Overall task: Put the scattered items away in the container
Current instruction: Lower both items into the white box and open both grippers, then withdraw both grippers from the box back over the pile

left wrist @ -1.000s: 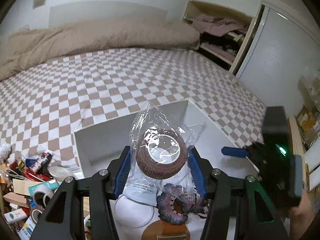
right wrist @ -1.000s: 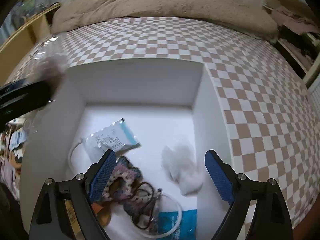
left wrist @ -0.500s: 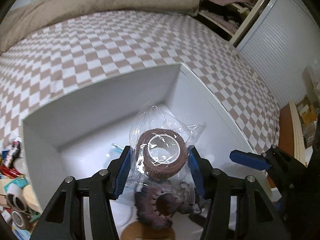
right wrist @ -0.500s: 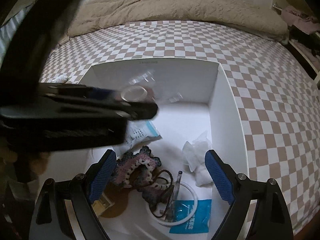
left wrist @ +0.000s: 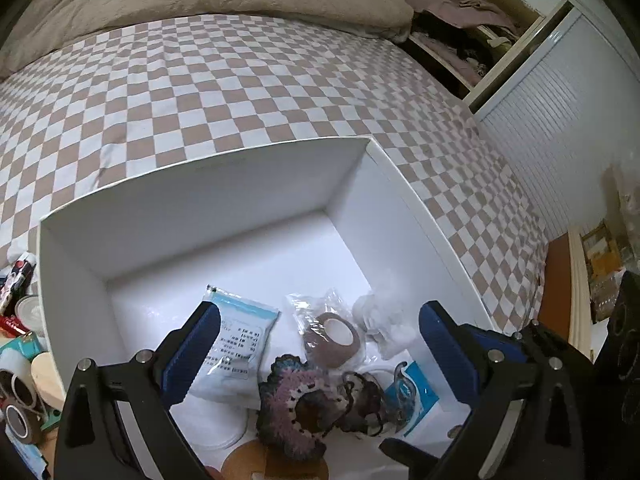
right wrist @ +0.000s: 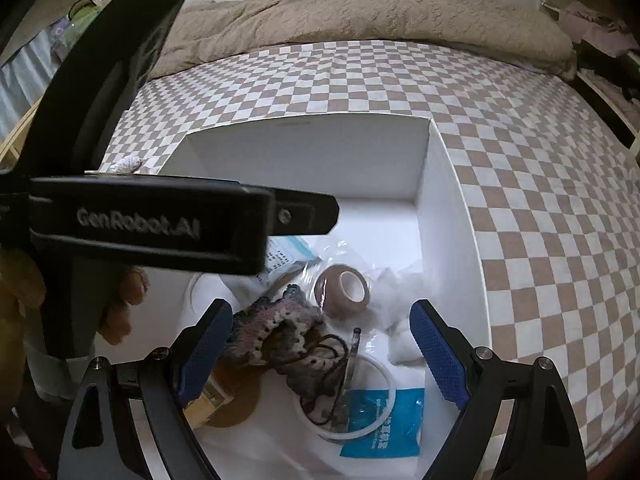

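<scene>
We see our left gripper (left wrist: pixel 316 352) with jaws that have just spread wide, nothing between the pads; the bagged brown bandage roll (left wrist: pixel 332 336) lies on the floor of the white box (left wrist: pixel 208 196), touching the crocheted scrunchie (left wrist: pixel 296 404) and just beside the white wad (left wrist: pixel 384 328); our right gripper (right wrist: pixel 320 356) hangs open and empty above the box, which rests on the checkered bed (left wrist: pixel 240 80).
</scene>
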A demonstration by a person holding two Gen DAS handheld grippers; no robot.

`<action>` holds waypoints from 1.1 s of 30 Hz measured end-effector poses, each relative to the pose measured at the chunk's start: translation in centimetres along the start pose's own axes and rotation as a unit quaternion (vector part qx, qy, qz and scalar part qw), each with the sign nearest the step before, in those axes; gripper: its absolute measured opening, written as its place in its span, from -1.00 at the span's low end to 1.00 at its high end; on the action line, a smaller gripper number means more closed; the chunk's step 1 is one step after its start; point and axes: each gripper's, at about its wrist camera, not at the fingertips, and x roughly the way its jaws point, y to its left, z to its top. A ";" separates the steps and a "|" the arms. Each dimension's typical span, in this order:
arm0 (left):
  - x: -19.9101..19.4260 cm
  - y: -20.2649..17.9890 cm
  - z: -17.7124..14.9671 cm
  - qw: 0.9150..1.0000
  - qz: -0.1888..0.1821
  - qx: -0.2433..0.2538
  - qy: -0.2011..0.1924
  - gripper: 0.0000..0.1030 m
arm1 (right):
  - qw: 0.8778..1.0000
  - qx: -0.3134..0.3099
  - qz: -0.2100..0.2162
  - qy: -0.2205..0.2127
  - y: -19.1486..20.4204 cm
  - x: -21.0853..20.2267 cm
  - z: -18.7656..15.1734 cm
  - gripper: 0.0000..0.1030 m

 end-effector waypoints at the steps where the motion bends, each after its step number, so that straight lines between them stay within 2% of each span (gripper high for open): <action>1: -0.3 0.1 -0.1 1.000 0.001 0.001 0.000 0.95 | 1.000 0.000 0.000 -0.002 0.1 -0.2 0.0 0.75; 9: -2.5 0.4 -0.7 1.000 0.007 0.007 -0.010 0.95 | 1.000 0.005 0.001 -0.019 0.1 -2.1 -0.3 0.75; 21: -7.3 1.7 -2.2 0.998 0.023 0.023 -0.046 0.95 | 0.999 0.021 0.008 -0.045 0.6 -3.0 -0.3 0.75; 22: -7.5 1.8 -2.3 0.998 0.025 0.022 -0.048 0.97 | 0.999 0.021 0.007 -0.050 0.7 -3.1 -0.3 0.79; 24: -8.1 2.1 -2.7 0.998 0.028 0.022 -0.055 1.00 | 0.998 0.020 0.000 -0.059 0.9 -3.3 -0.3 1.00; 33: -10.8 2.9 -4.2 0.994 0.054 0.046 -0.080 1.00 | 0.997 0.026 -0.020 -0.074 1.9 -4.4 -0.4 1.00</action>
